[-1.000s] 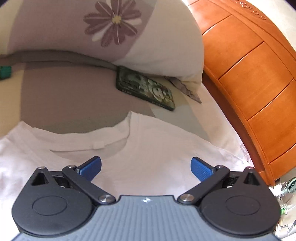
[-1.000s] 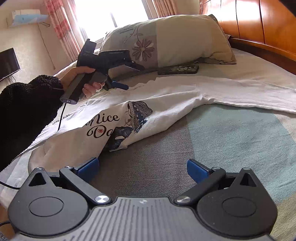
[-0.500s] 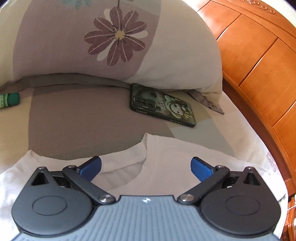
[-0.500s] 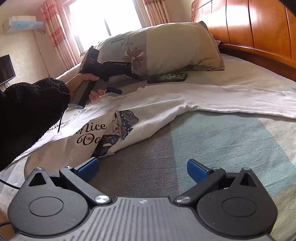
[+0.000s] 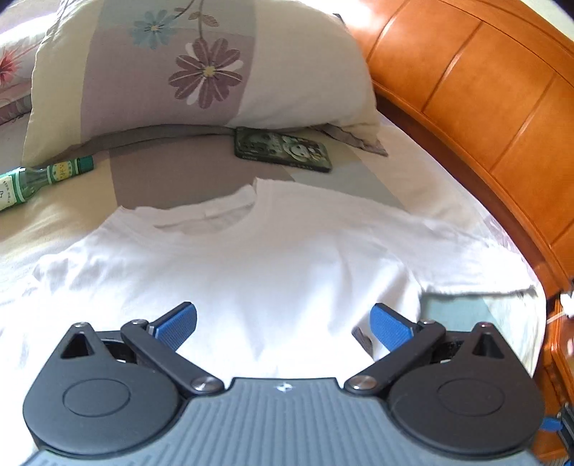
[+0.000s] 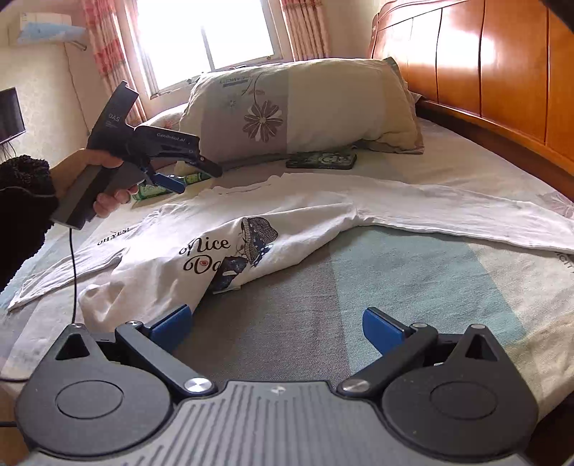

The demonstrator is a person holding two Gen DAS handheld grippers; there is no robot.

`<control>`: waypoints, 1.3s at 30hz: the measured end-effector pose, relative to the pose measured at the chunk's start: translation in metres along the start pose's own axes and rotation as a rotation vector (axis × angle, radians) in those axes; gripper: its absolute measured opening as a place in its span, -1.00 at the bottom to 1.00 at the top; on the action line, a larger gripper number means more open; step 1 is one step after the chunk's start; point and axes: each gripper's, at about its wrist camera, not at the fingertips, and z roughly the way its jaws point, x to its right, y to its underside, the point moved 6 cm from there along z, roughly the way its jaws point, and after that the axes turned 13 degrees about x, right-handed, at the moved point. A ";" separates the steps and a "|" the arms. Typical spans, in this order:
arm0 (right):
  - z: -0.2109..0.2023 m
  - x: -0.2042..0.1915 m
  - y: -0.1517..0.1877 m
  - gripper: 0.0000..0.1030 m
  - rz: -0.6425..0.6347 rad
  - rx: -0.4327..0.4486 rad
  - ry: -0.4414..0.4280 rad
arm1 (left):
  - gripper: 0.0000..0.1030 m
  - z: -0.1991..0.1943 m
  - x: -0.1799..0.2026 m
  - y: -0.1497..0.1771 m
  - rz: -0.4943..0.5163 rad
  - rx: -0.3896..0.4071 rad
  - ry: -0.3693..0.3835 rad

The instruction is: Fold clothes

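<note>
Bedroom in a home. Bed (image 6: 412, 286) with striped grey/teal/cream sheet, tall orange wooden headboard (image 6: 502, 64), floral pillow (image 6: 305, 107) propped against it. Window (image 6: 208, 32) with red-patterned curtains (image 6: 104, 46) behind, wall AC unit (image 6: 46, 30) upper left, TV screen (image 6: 10, 111) at the edge. Personal clutter on the bed: phone in cartoon case (image 6: 323, 160), small green bottle (image 5: 39, 177).

Bedroom seen in bright daylight

A sunlit window (image 6: 211, 34) is framed by red-checked curtains (image 6: 104, 46); a glossy wooden headboard (image 6: 495, 64) is seen behind the bed (image 6: 412, 283), a dark screen (image 6: 10, 111) mounted at left.
</note>
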 end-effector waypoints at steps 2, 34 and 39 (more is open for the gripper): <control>-0.011 -0.009 0.000 1.00 -0.021 -0.002 0.000 | 0.98 -0.018 0.023 0.019 0.056 -0.018 0.027; -0.084 -0.062 0.030 1.00 -0.109 -0.123 0.004 | 0.98 -0.039 0.091 0.150 0.498 -0.039 -0.305; -0.067 -0.067 0.036 1.00 -0.116 -0.177 0.005 | 0.98 -0.038 0.070 0.139 0.500 -0.037 -0.305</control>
